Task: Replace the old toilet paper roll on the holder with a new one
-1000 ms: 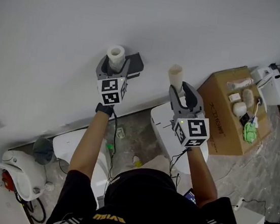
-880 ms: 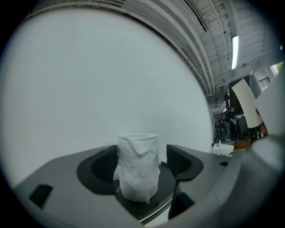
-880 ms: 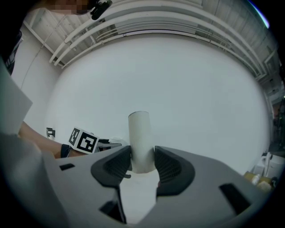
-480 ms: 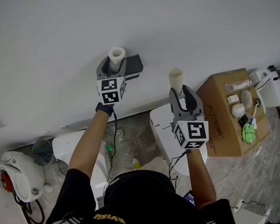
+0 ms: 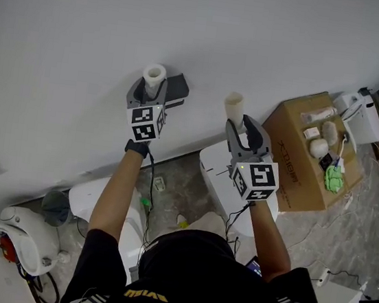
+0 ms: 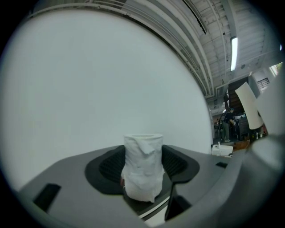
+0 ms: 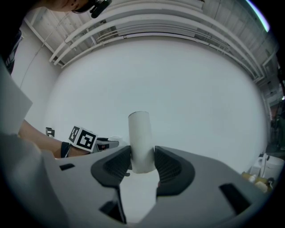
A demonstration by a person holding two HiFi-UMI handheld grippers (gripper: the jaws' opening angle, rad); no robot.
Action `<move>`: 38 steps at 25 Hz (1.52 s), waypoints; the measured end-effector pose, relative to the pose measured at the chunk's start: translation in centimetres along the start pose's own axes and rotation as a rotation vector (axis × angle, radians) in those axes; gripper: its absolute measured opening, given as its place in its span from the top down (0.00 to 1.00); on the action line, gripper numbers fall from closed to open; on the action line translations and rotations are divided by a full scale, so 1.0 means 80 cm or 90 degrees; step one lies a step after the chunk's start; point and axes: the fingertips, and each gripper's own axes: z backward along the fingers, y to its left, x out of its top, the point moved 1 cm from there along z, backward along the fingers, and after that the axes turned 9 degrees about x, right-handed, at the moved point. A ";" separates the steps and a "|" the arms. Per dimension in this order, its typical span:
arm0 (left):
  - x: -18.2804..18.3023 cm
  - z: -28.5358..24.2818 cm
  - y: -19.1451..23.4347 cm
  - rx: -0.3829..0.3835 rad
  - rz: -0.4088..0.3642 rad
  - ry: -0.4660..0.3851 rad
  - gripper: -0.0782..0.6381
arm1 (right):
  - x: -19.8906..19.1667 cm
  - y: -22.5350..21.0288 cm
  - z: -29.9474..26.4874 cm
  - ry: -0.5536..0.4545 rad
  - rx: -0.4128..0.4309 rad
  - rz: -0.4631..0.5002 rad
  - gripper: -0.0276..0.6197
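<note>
Close against the plain white wall (image 5: 260, 39), I am holding my left gripper (image 5: 149, 91) level, and its jaws, having just been closing, are pressing on both sides of a small white toilet paper roll with crinkled wraps (image 6: 142, 165). That roll is standing upright just left of the black wall-mounted holder (image 5: 178, 87); whether the two are touching I cannot tell. To the right, apart from the holder, my right gripper (image 5: 241, 125) is clenching the lower end of a smooth pale cardboard tube (image 7: 141, 138), which is sticking up above the pads. Farther right and lower down, a brown cardboard box (image 5: 291, 166) is sitting with small items lying on it.
</note>
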 end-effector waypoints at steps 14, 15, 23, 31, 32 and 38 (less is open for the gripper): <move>0.062 0.023 -0.059 -0.079 -0.125 -0.034 0.52 | 0.008 0.004 0.001 -0.017 0.002 0.000 0.70; 0.063 0.025 -0.066 -0.088 -0.140 -0.035 0.52 | 0.008 0.004 0.002 -0.016 0.002 0.000 0.70; 0.057 0.039 -0.117 -0.141 -0.195 -0.035 0.52 | 0.002 -0.002 0.005 -0.006 -0.010 0.000 0.70; 0.027 0.048 -0.162 -0.184 -0.232 -0.030 0.52 | -0.020 -0.031 0.012 0.019 -0.037 -0.023 0.70; 0.022 0.048 -0.166 -0.190 -0.231 -0.029 0.52 | -0.024 -0.034 0.012 0.023 -0.041 -0.025 0.70; -0.013 0.050 -0.194 -0.225 -0.239 -0.021 0.52 | -0.044 -0.045 0.010 0.051 -0.054 -0.027 0.70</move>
